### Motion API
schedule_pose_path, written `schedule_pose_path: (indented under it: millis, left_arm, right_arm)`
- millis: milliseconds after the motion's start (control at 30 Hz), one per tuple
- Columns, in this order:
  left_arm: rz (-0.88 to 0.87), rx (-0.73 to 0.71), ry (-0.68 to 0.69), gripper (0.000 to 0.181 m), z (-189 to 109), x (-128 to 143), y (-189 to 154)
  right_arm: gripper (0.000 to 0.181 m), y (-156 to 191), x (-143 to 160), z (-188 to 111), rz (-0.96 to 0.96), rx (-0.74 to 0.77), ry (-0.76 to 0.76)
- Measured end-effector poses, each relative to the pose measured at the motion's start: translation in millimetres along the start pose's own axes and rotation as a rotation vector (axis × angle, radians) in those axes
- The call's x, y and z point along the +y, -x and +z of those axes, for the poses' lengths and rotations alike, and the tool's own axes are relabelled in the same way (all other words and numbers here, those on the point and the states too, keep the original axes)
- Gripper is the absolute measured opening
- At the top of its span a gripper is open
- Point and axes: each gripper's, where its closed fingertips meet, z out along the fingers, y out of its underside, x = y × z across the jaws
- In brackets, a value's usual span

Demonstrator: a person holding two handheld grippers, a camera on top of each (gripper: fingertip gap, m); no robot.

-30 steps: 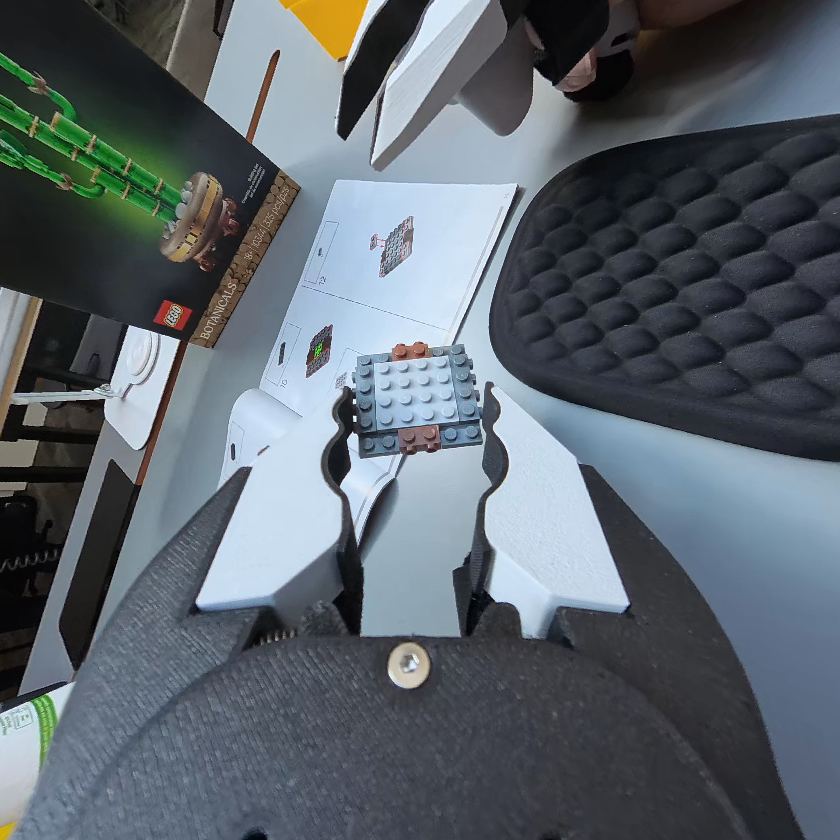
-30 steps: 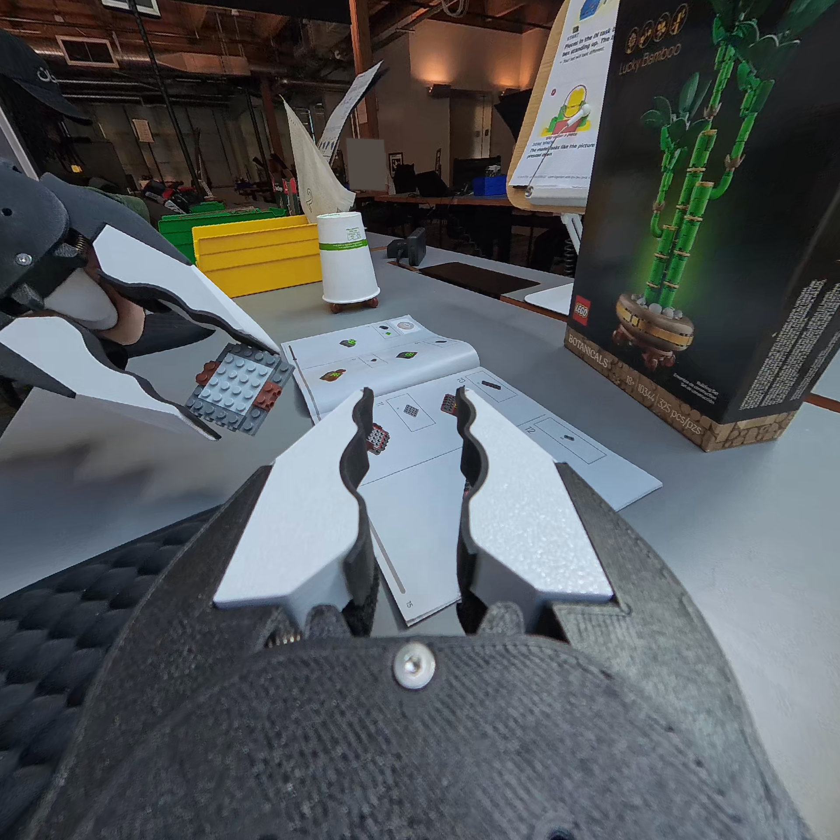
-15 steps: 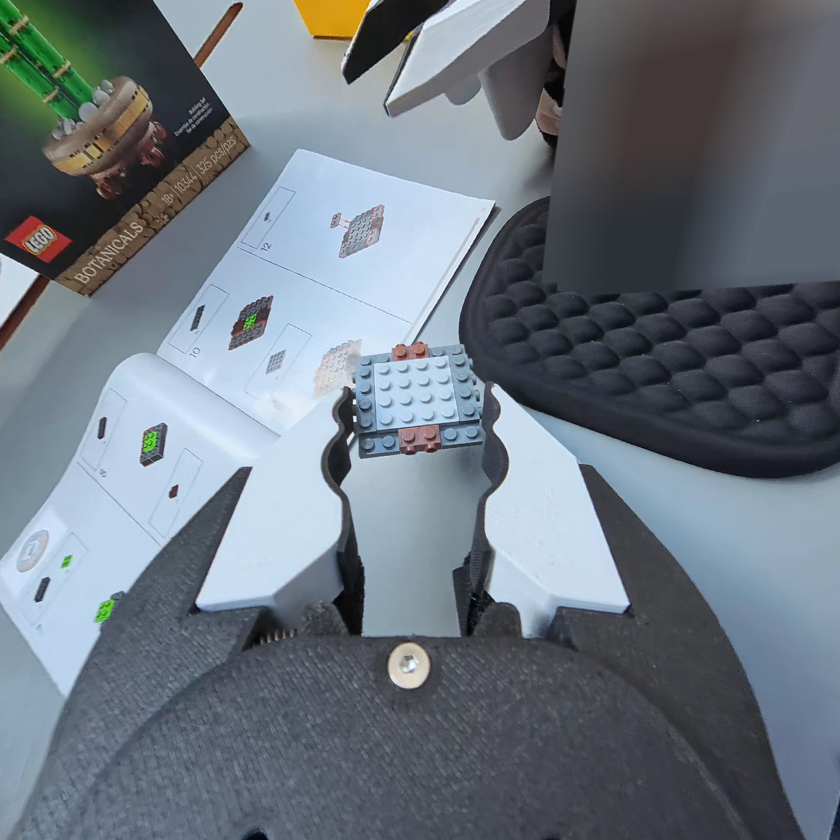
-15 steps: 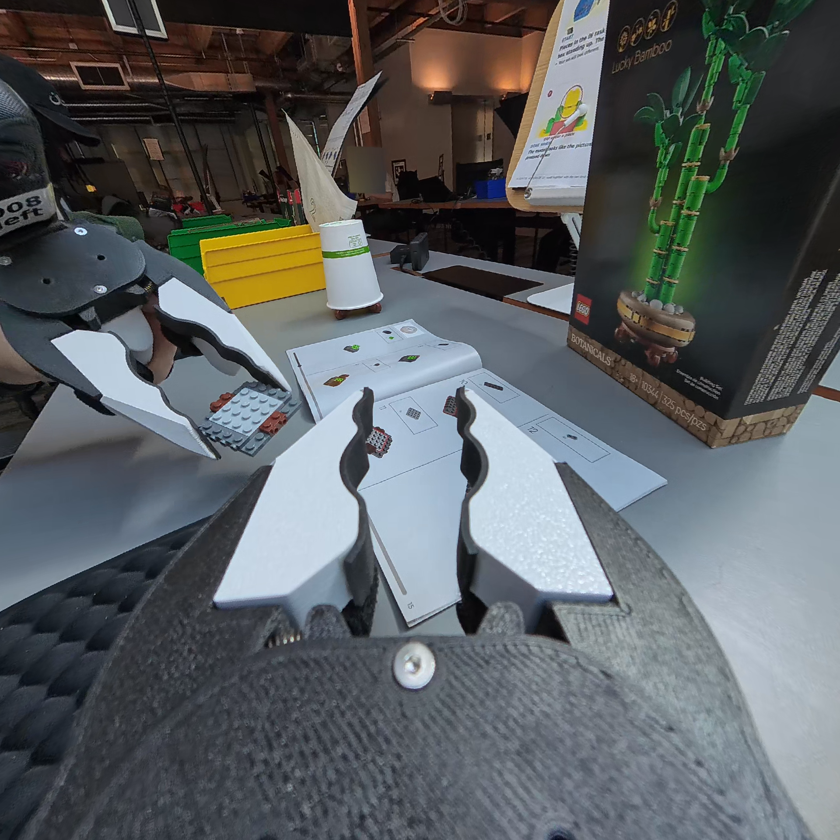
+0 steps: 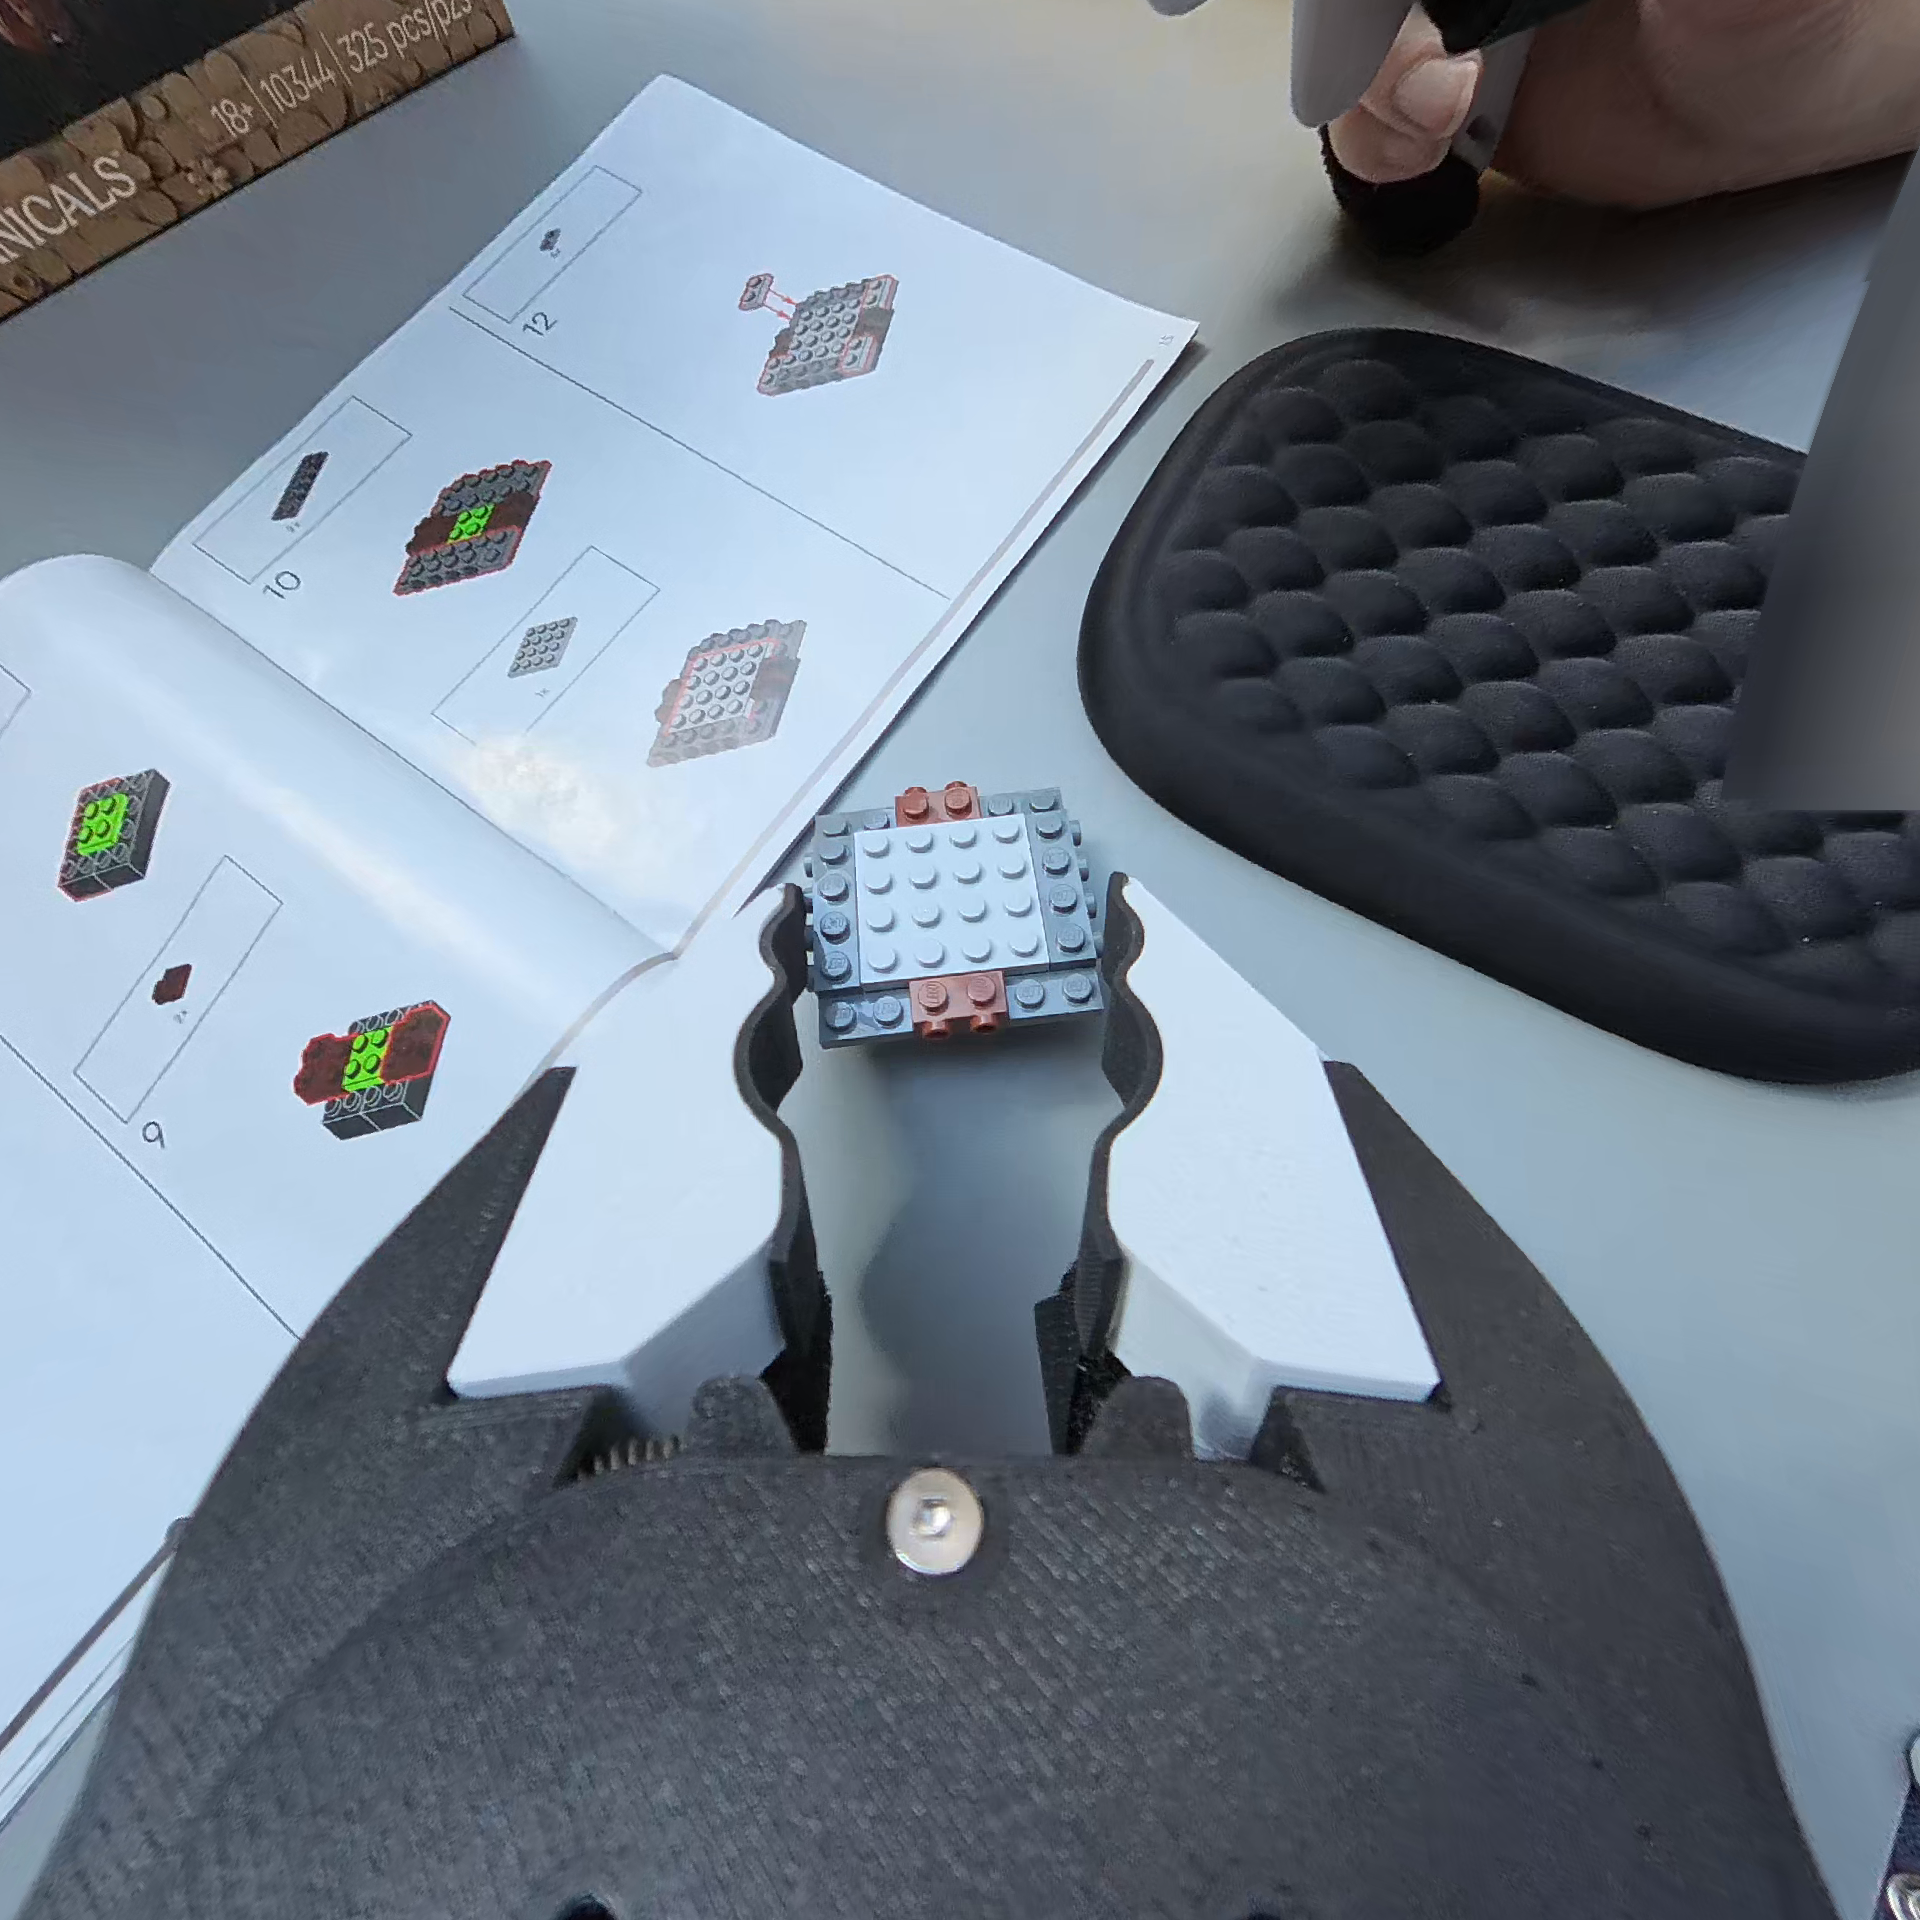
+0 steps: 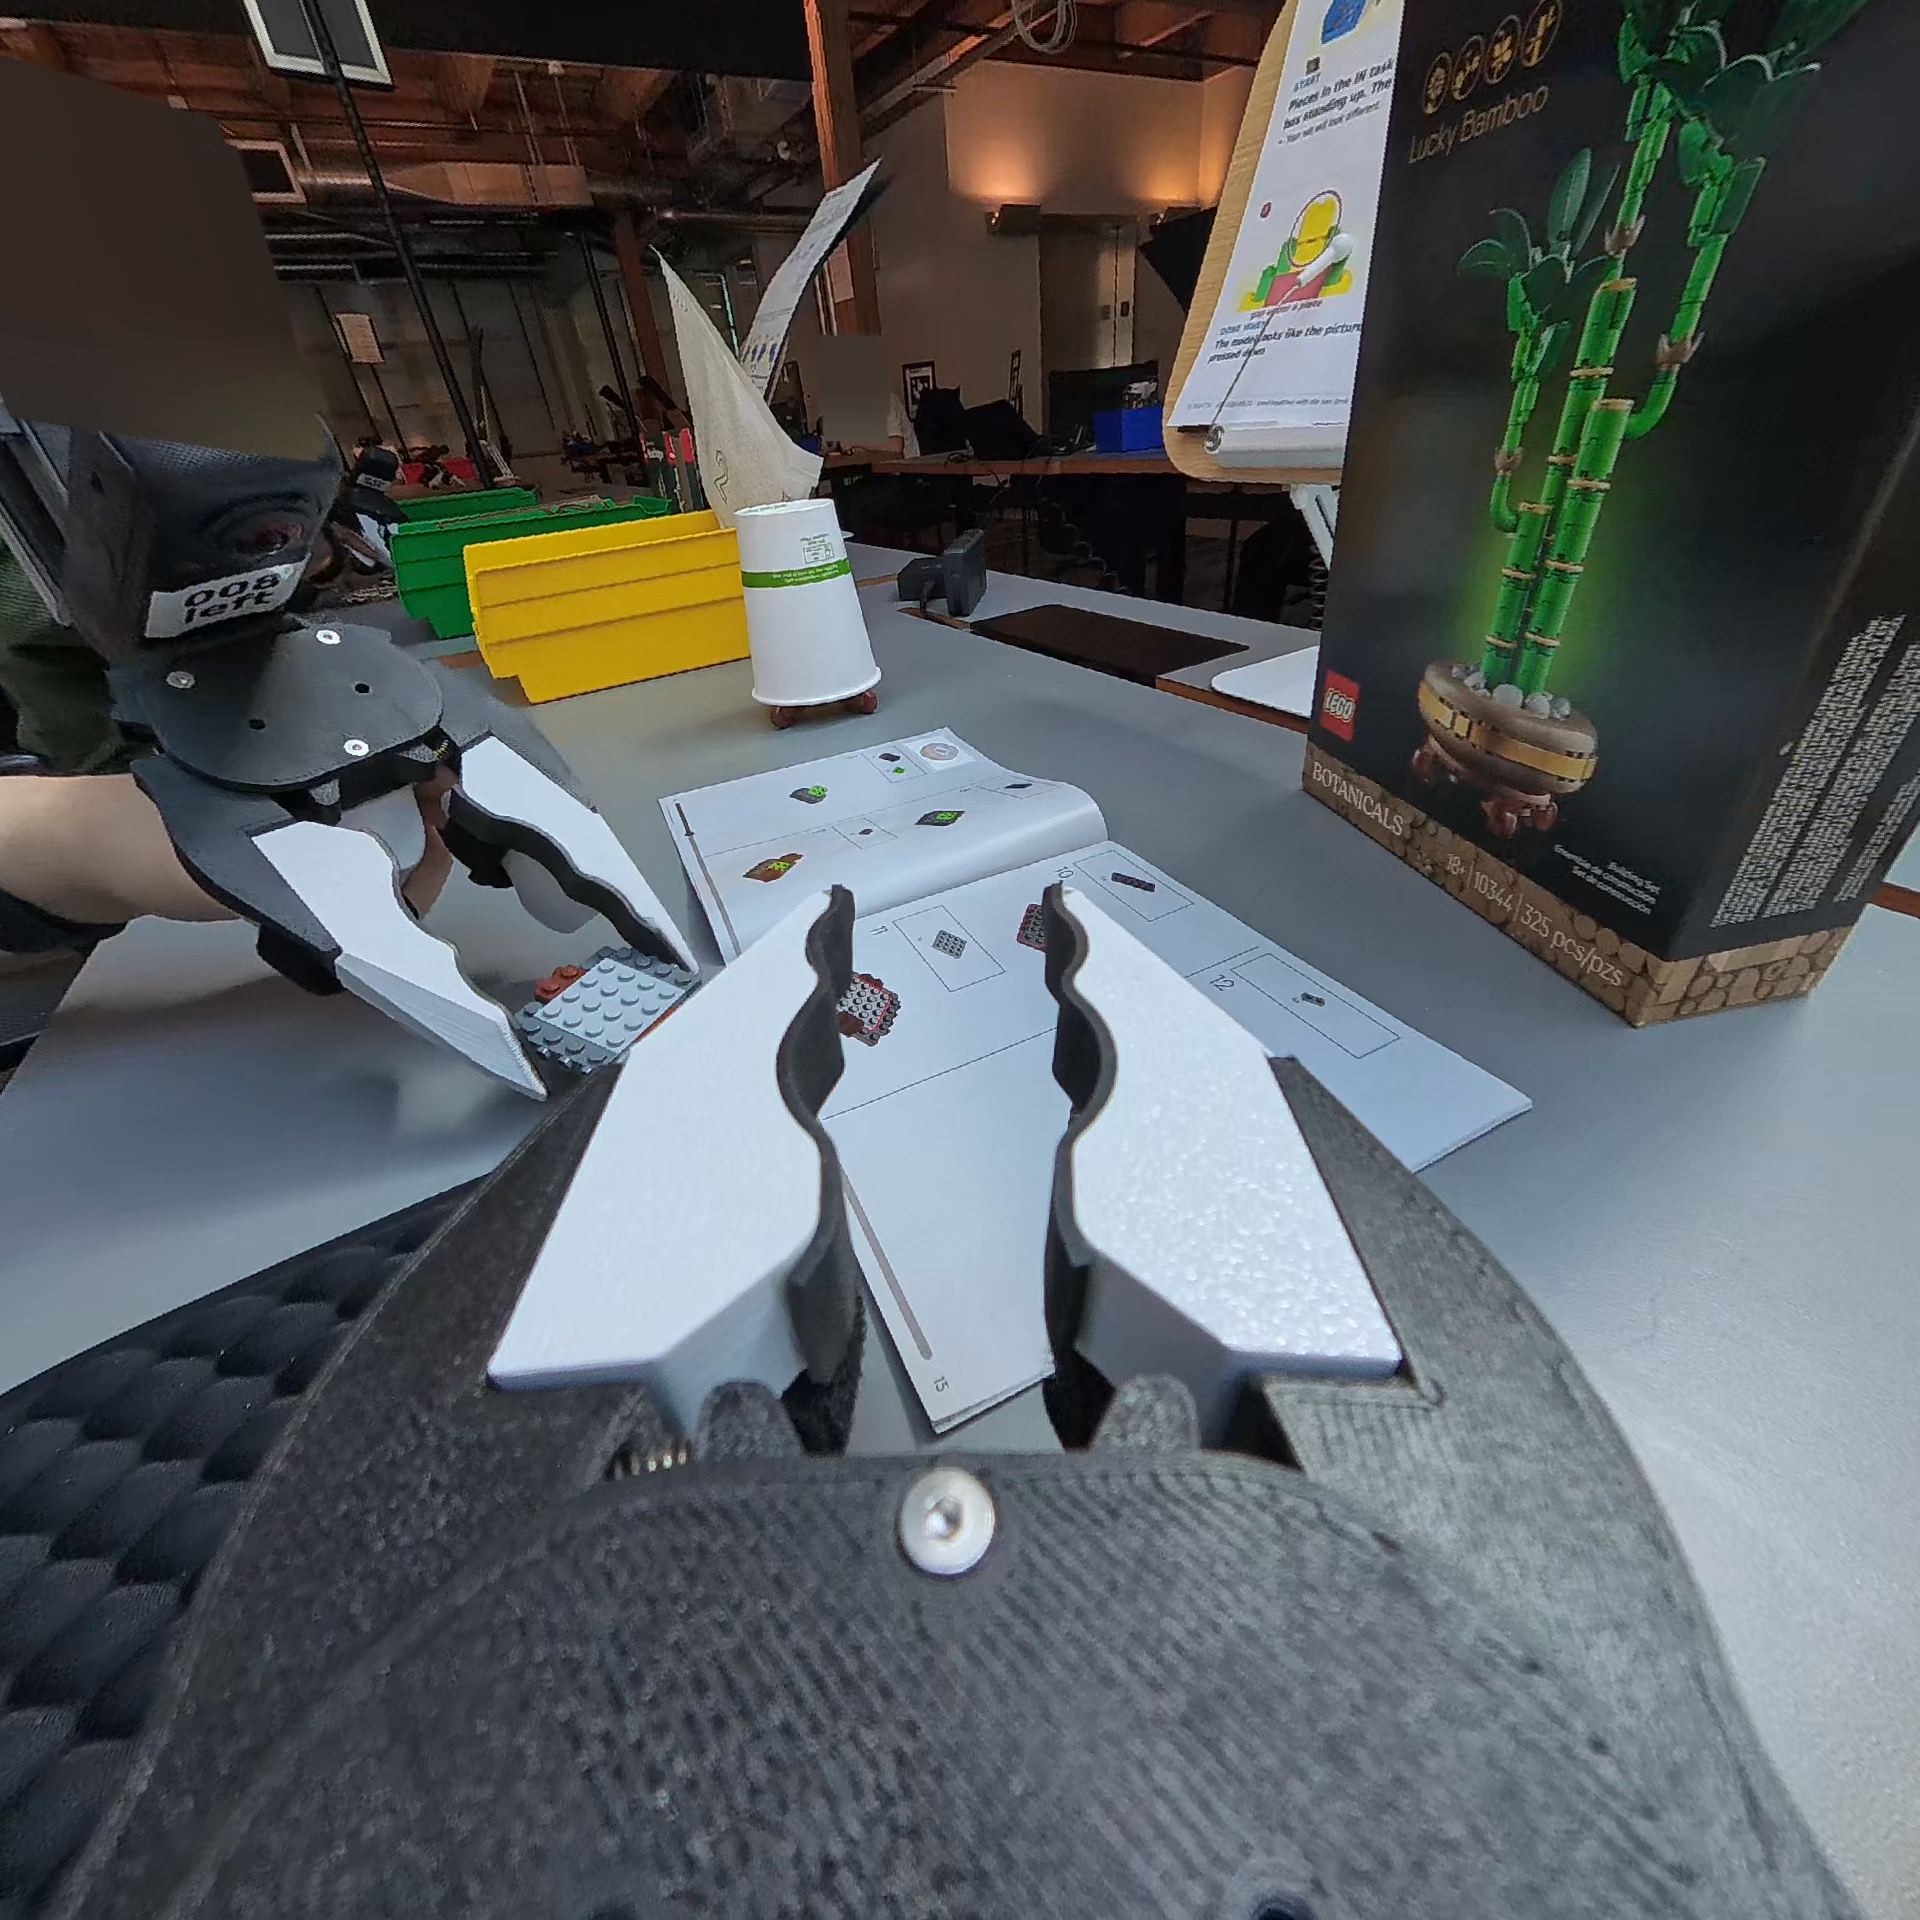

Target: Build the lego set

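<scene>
Right wrist view: own tongs [image 6: 945, 935] half hide brick assembly [image 6: 608, 1003].

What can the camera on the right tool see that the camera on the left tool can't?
Only the right wrist view shows the upside-down white paper cup, the yellow plastic bins and the whole left tool from outside. Only the left wrist view shows the top of the small grey and brown brick plate assembly squarely between that tool's fingers. Both show the open white instruction booklet, the black bumpy foam pad, the dark set box and the grey table.
</scene>
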Motion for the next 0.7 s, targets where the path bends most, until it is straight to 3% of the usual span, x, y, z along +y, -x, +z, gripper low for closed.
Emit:
schedule_pose_path:
  millis: [400, 533, 700]
  left_arm:
    - [0.062, 0.005, 0.003, 0.056, 1.3, 11.5, 0.8]
    - [0.055, -0.029, -0.003, 0.071, -5.0, 16.8, 5.2]
    - [0.006, -0.023, 0.006, 0.069, -10.7, 23.8, 2.9]
  right_arm:
    - [0.036, 2.4, -1.2, 0.0, -0.002, -0.013, -0.009]
    - [0.036, 3.0, -1.1, 0.3, -0.003, -0.016, -0.008]
    - [0.036, 4.8, -1.0, 0.8, -0.006, -0.026, -0.008]
